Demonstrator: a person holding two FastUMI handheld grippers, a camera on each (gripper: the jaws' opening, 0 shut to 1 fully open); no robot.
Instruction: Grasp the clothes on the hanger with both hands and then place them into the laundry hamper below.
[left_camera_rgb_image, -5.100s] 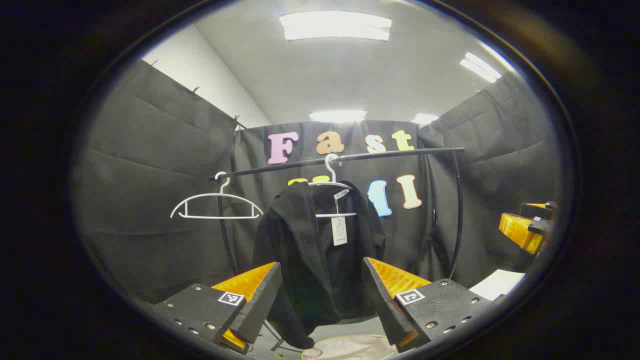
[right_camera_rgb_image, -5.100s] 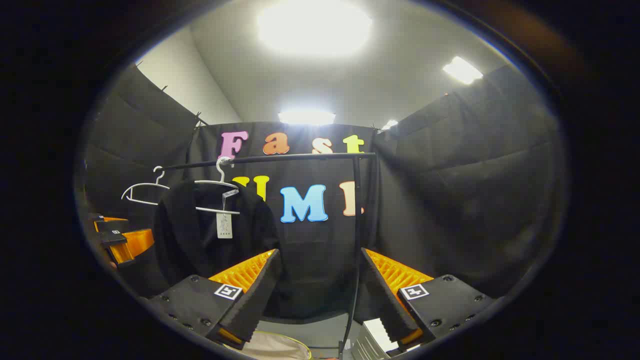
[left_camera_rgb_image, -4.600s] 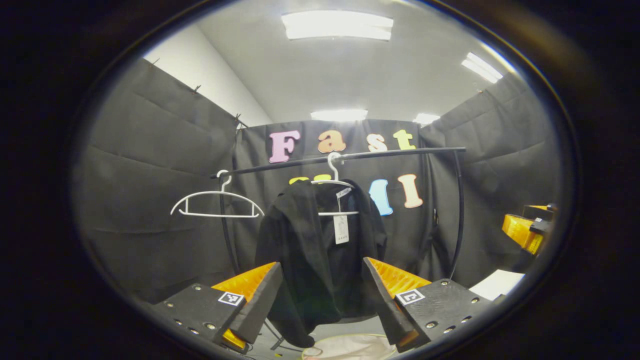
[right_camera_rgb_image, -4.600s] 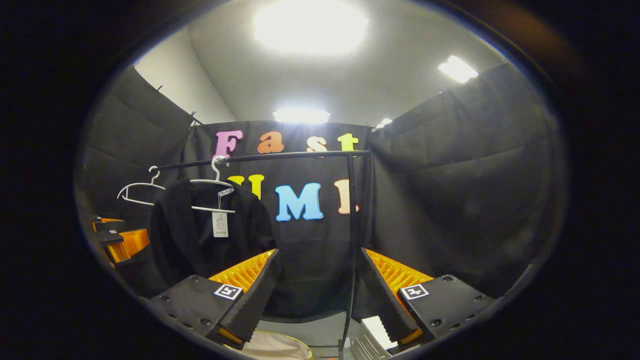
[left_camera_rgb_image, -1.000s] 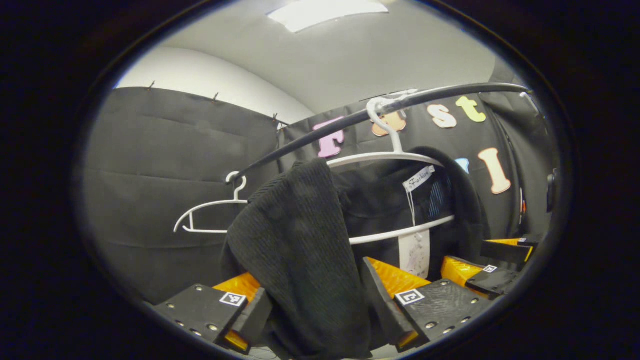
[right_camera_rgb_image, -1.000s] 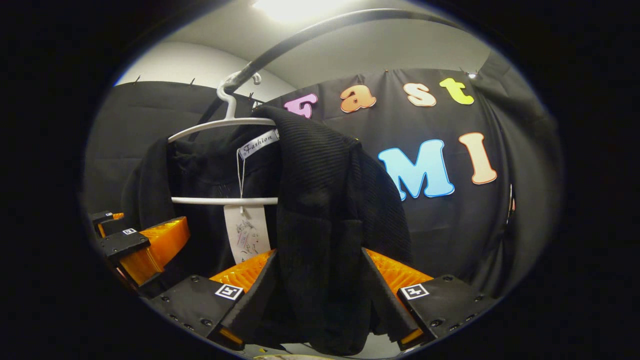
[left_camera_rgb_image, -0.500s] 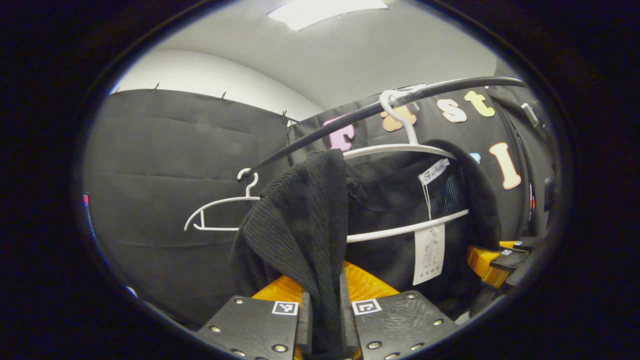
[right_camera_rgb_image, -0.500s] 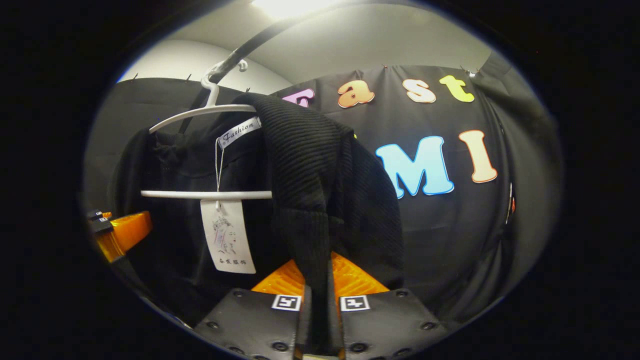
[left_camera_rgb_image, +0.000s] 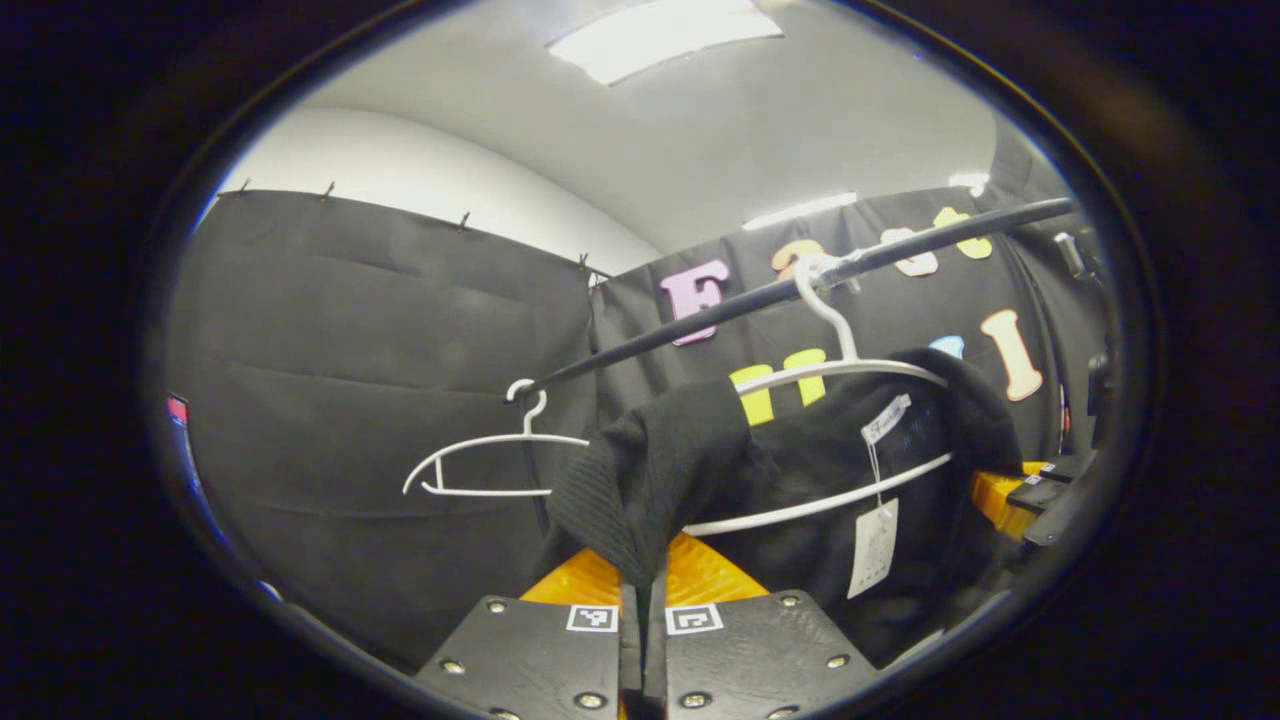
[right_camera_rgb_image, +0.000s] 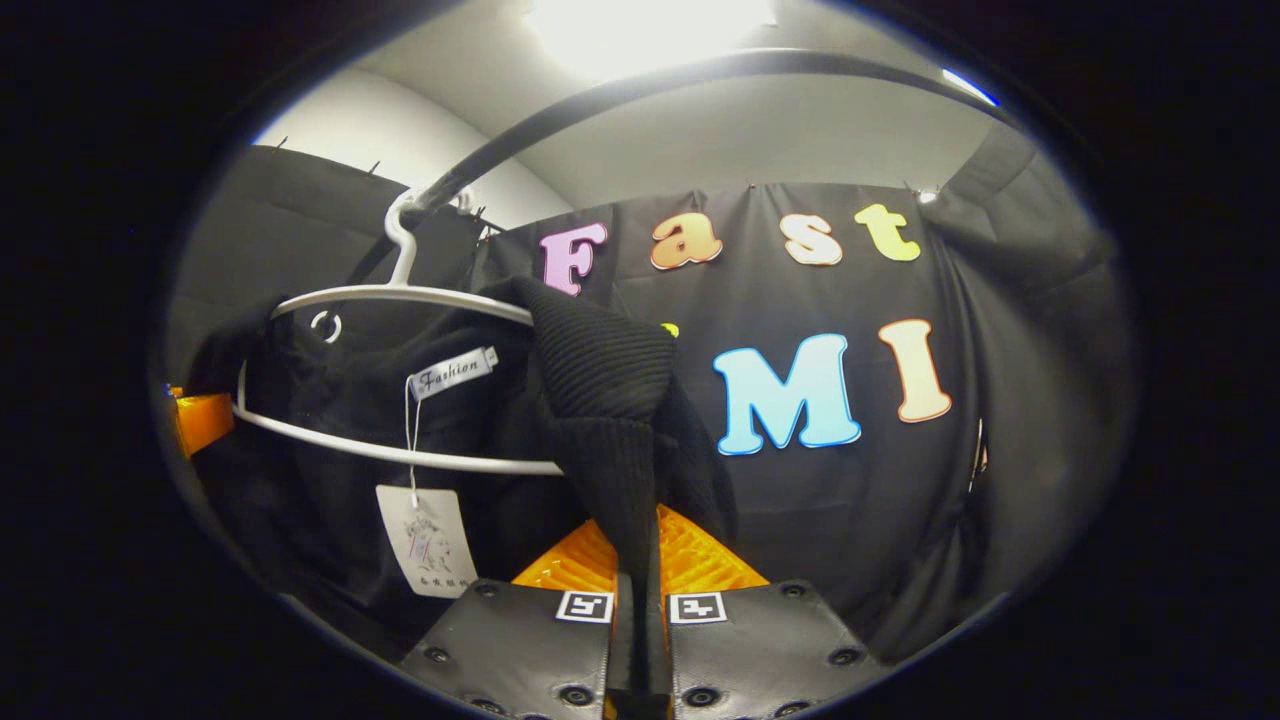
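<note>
One black ribbed garment (left_camera_rgb_image: 660, 470) hangs from a white hanger (left_camera_rgb_image: 850, 365) hooked on the black rail (left_camera_rgb_image: 700, 318), and it looks soft, limp and light, likely to stretch and sag rather than lift as one piece. Each shoulder fold is the sensible hold: the left claw (left_camera_rgb_image: 643, 620) pinches one fold with its fingers pressed together on the knit, and the right claw (right_camera_rgb_image: 638, 620) pinches the other shoulder (right_camera_rgb_image: 610, 400) likewise. An empty hanger (left_camera_rgb_image: 490, 460) hangs farther along the rail.
</note>
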